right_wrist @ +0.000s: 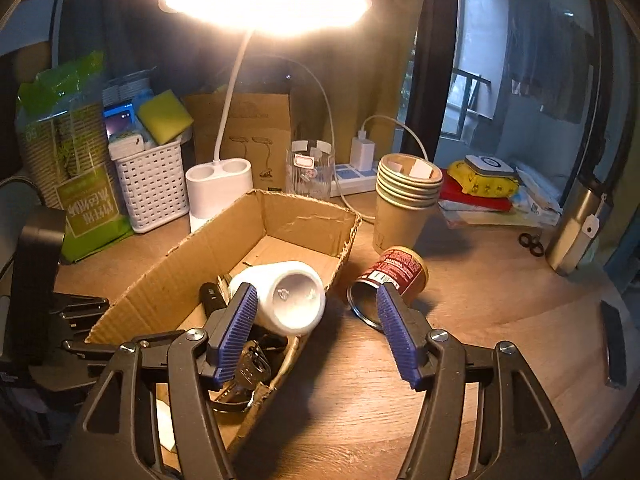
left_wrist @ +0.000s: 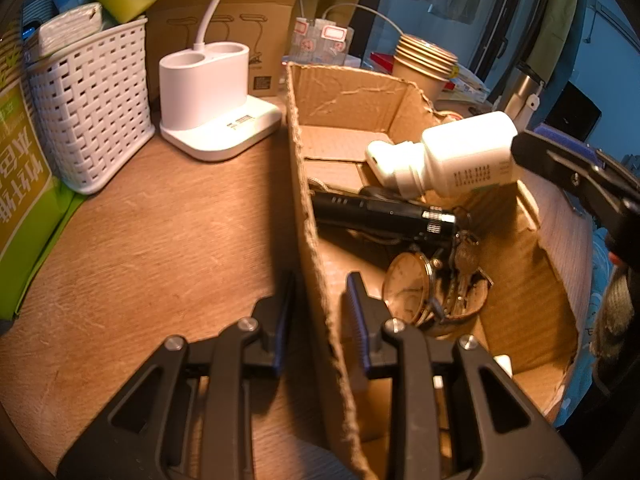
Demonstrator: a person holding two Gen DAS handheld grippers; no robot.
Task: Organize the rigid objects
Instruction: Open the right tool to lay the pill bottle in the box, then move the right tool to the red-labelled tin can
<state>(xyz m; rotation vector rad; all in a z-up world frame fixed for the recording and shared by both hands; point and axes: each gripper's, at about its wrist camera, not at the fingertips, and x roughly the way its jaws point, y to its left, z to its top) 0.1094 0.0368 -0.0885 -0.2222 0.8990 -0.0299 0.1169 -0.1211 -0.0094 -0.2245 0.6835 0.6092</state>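
Note:
A torn cardboard box stands on the wooden desk. My left gripper is shut on the box's left wall, one finger on each side of it. Inside lie a black flashlight, a wristwatch, keys and a white bottle tilted with its cap toward the far end. My right gripper is open; the bottle's base sits by its left finger, apart from the right finger. A red tin can lies on its side right of the box.
A white lamp base and a white woven basket stand left of the box. A stack of paper cups, a glass, a power strip, scissors and a steel flask stand behind and to the right.

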